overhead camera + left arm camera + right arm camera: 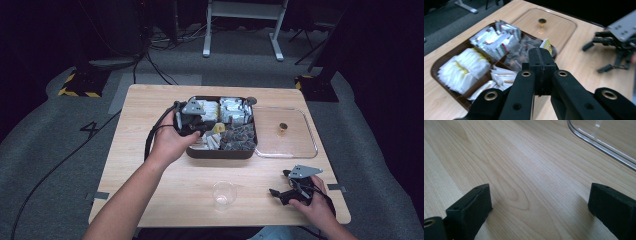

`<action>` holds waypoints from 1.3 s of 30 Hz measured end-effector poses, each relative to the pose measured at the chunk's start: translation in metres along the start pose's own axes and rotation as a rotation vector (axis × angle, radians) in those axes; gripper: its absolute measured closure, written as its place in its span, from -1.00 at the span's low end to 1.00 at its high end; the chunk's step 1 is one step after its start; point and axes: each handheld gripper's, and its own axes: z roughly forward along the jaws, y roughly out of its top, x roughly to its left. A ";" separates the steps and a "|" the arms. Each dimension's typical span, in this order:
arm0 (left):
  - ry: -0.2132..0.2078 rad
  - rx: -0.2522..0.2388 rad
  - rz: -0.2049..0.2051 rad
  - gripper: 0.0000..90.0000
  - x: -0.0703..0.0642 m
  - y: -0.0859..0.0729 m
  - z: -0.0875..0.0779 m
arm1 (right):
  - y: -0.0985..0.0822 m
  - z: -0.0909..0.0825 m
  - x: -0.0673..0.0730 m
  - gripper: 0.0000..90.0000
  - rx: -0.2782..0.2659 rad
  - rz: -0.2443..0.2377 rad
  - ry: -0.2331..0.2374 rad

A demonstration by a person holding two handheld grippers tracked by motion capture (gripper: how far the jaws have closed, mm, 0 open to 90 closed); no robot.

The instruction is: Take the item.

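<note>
Two grippers over wooden table (150, 150) | brown tray (220, 152) mid-table | left gripper (541, 53) above tray, jaws clamped on yellow packet (547, 45) | right gripper (279, 184) at table's near-right corner, jaws apart, holding nothing

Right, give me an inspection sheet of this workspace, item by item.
Surface: light wooden table, bare at the front.
Job's things: brown divided tray of sachets; small yellow packet pinched in the left claw above the tray.
Clutter: clear plastic cup near the front edge; clear lid with a gold knob lying flat to the right of the tray.
Grippers: left claw shut on the packet; right claw open, low over bare table, holding nothing.
Cables: black cable trailing from the left claw; more on the floor behind.
Surroundings: grey carpet, white frame legs, hazard-striped bases.
</note>
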 end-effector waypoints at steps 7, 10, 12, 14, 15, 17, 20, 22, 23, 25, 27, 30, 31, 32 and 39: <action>-0.055 -0.002 0.046 1.00 -0.025 -0.010 -0.011 | 0.000 0.000 0.000 -0.89 0.001 -0.001 0.006; -0.085 0.002 0.057 1.00 -0.035 -0.018 -0.011 | 0.000 0.000 0.000 -0.89 0.000 -0.001 0.006; -0.101 0.001 0.067 1.00 -0.042 -0.023 -0.010 | 0.000 0.000 0.000 -0.89 0.000 -0.001 0.006; -0.116 -0.001 0.076 1.00 -0.049 -0.028 -0.011 | 0.000 0.000 0.000 -0.89 0.000 -0.001 0.006; -0.123 -0.001 0.082 1.00 -0.052 -0.031 -0.011 | 0.000 0.000 0.000 -0.89 0.000 -0.001 0.006; -0.148 -0.016 0.087 1.00 -0.058 -0.037 -0.012 | 0.000 0.000 0.000 -0.89 0.000 -0.001 0.006; -0.171 -0.042 0.093 1.00 -0.065 -0.048 -0.012 | 0.000 0.000 0.000 -0.89 0.001 -0.003 0.007; -0.182 -0.062 0.095 1.00 -0.071 -0.054 -0.012 | 0.000 0.000 0.001 -0.89 0.001 -0.004 0.009; -0.185 -0.072 0.095 1.00 -0.074 -0.057 -0.012 | 0.000 0.000 0.001 -0.89 0.001 -0.008 0.010; -0.188 -0.081 0.102 1.00 -0.079 -0.063 -0.012 | 0.000 0.000 0.001 -0.89 0.002 -0.008 0.011; -0.193 -0.089 0.107 1.00 -0.083 -0.067 -0.011 | 0.000 0.000 0.001 -0.89 0.002 -0.008 0.011; -0.207 -0.100 0.101 1.00 -0.089 -0.074 -0.008 | 0.000 0.000 0.001 -0.89 0.001 -0.008 0.011; -0.205 -0.100 0.105 1.00 -0.091 -0.077 -0.006 | 0.000 0.000 0.001 -0.89 0.001 -0.007 0.011; -0.207 -0.101 0.106 1.00 -0.093 -0.079 -0.005 | 0.000 0.000 0.001 -0.89 0.001 -0.007 0.011; -0.217 -0.102 0.112 1.00 -0.100 -0.087 0.002 | 0.000 0.000 0.001 -0.89 0.000 -0.005 0.011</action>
